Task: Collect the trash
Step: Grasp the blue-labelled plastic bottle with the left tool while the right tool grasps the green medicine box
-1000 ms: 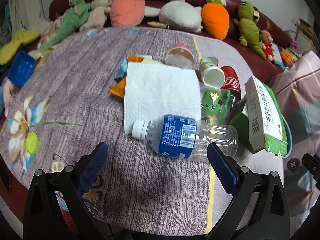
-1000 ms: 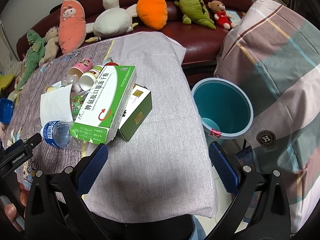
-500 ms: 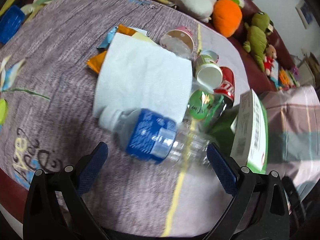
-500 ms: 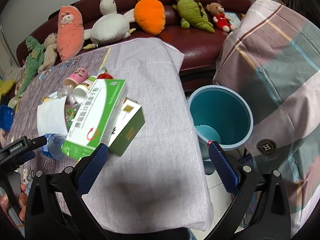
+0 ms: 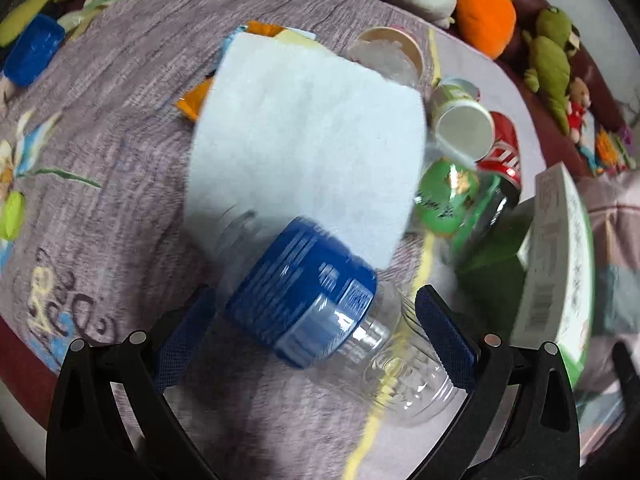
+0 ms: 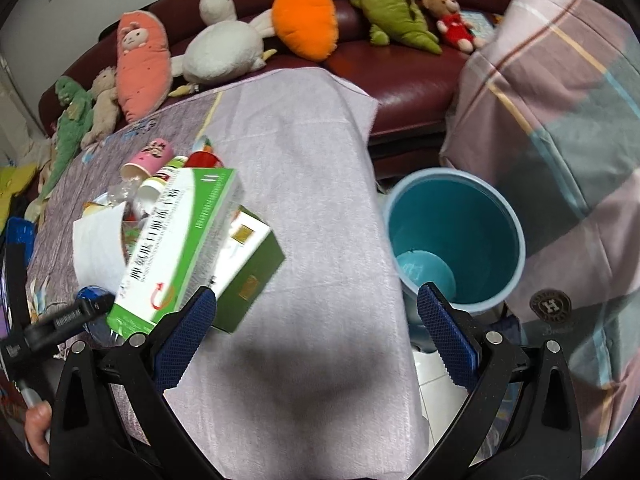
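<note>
Left gripper [image 5: 316,320]: two blue-padded fingers spread wide apart, with one clear plastic bottle with a blue label [image 5: 320,304] lying on its side between them, its ribbed base nearest the right finger; whether either pad touches it cannot be told, and motion blur smears its neck and cap. Ahead of the fingers, one white paper napkin [image 5: 304,136] covers the bottle's neck end and hides most of an orange wrapper [image 5: 192,100]. Beyond and right of the fingers: two paper cups on their sides, one pink-rimmed cup holding crumpled clear plastic [image 5: 390,50] and one green-and-white cup [image 5: 464,124]; one red drinks can [image 5: 504,148], partly behind that cup; one green-tinted bottle [image 5: 456,196], outline blurred. One white-and-green carton [image 5: 556,248] stands right of the right finger, cut off by the frame edge. Right gripper [image 6: 316,312]: fingers spread apart, nothing between them but the lilac tablecloth [image 6: 296,184]. The same carton rests against the left finger's tip, atop one dark green box with a white lid [image 6: 252,264]. One round blue plastic bin [image 6: 456,232] sits just beyond the right finger, beside the table, with one pale blue object at its bottom, not identifiable
</note>
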Action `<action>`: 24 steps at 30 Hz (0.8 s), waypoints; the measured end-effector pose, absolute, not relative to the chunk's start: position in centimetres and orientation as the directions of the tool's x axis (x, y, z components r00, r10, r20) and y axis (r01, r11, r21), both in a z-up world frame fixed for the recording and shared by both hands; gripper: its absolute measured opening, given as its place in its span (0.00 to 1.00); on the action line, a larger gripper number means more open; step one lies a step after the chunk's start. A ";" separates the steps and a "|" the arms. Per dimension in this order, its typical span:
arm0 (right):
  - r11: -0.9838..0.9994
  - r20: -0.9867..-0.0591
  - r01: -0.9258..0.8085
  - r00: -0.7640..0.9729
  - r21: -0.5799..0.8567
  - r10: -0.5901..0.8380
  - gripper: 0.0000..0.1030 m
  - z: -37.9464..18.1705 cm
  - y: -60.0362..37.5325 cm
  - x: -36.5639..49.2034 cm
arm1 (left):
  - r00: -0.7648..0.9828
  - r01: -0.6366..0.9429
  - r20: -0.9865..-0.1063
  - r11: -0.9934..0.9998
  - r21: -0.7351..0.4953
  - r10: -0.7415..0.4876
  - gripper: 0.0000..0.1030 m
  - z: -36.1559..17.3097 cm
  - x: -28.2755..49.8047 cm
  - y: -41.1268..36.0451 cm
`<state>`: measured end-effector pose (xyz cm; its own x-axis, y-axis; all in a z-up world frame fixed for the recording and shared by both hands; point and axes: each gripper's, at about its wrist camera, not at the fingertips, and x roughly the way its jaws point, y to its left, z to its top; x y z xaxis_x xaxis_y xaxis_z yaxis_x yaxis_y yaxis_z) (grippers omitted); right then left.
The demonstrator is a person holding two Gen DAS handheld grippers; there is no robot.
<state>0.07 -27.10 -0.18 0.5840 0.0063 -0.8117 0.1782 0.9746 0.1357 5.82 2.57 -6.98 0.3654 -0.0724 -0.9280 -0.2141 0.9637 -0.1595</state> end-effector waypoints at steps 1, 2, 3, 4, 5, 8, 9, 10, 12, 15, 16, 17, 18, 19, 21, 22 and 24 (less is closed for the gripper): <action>0.976 -0.810 0.169 0.587 0.136 0.011 0.94 0.0 -26.8 0.2 | 0.363 -0.206 -0.929 0.966 -0.155 -0.072 0.97 -7.0 5.7 2.8; 0.977 -0.807 0.160 0.591 0.139 0.018 0.94 0.3 -26.4 0.3 | 0.359 -0.194 -0.930 0.969 -0.155 -0.076 0.97 -7.1 5.5 3.2; 0.978 -0.803 0.154 0.596 0.139 0.020 0.94 0.5 -26.1 0.3 | 0.355 -0.184 -0.931 0.971 -0.155 -0.082 0.97 -7.3 5.3 3.6; 0.979 -0.799 0.149 0.601 0.136 0.019 0.94 0.7 -25.8 0.3 | 0.350 -0.179 -0.932 0.971 -0.159 -0.088 0.97 -7.4 5.1 3.9; 0.981 -0.796 0.146 0.605 0.132 0.017 0.94 1.0 -25.5 0.2 | 0.347 -0.178 -0.933 0.970 -0.166 -0.096 0.97 -7.5 4.9 4.3; 0.981 -0.795 0.139 0.606 0.133 0.021 0.94 1.2 -24.9 0.0 | 0.353 -0.184 -0.930 0.967 -0.174 -0.100 0.97 -7.3 3.9 5.1; 0.981 -0.797 0.137 0.603 0.134 0.025 0.94 1.2 -24.8 -0.1 | 0.352 -0.180 -0.931 0.969 -0.168 -0.096 0.97 -7.4 3.6 5.1; 0.981 -0.799 0.133 0.600 0.138 0.031 0.94 1.2 -24.6 -0.2 | 0.352 -0.171 -0.931 0.971 -0.165 -0.096 0.97 -7.5 3.5 5.0; 0.982 -0.802 0.124 0.597 0.140 0.039 0.94 1.2 -24.2 -0.3 | 0.349 -0.129 -0.930 0.978 -0.167 -0.112 0.95 -7.8 3.0 4.5; 0.986 -0.805 0.109 0.592 0.128 0.039 0.94 1.6 -23.6 -0.4 | 0.356 -0.066 -0.923 0.982 -0.179 -0.144 0.69 -8.1 2.3 4.2; 0.986 -0.805 0.107 0.592 0.126 0.039 0.94 1.7 -23.5 -0.3 | 0.373 -0.051 -0.920 0.987 -0.154 -0.124 0.68 -7.9 2.0 4.1; 0.986 -0.806 0.106 0.590 0.125 0.039 0.94 1.8 -23.4 -0.2 | 0.391 -0.033 -0.915 0.992 -0.124 -0.102 0.67 -7.7 1.8 4.1; 0.987 -0.807 0.104 0.589 0.123 0.039 0.94 1.9 -23.2 0.0 | 0.404 -0.019 -0.910 0.994 -0.106 -0.089 0.67 -7.7 1.6 4.3; 0.988 -0.809 0.101 0.586 0.120 0.039 0.94 1.9 -23.1 0.1 | 0.404 -0.009 -0.910 0.994 -0.106 -0.093 0.67 -7.8 1.6 4.6; 0.989 -0.821 0.088 0.569 0.121 0.050 0.94 1.8 -22.5 0.9 | 0.401 0.004 -0.910 0.994 -0.109 -0.102 0.69 -8.0 1.5 5.2; 0.989 -0.826 0.082 0.561 0.124 0.057 0.94 1.7 -22.2 1.4 | 0.406 0.003 -0.909 0.994 -0.106 -0.098 0.72 -8.0 1.6 5.3; 0.989 -0.837 0.071 0.543 0.131 0.072 0.94 1.5 -21.6 2.3 | 0.403 0.011 -0.910 0.995 -0.096 -0.092 0.77 -8.5 1.7 5.2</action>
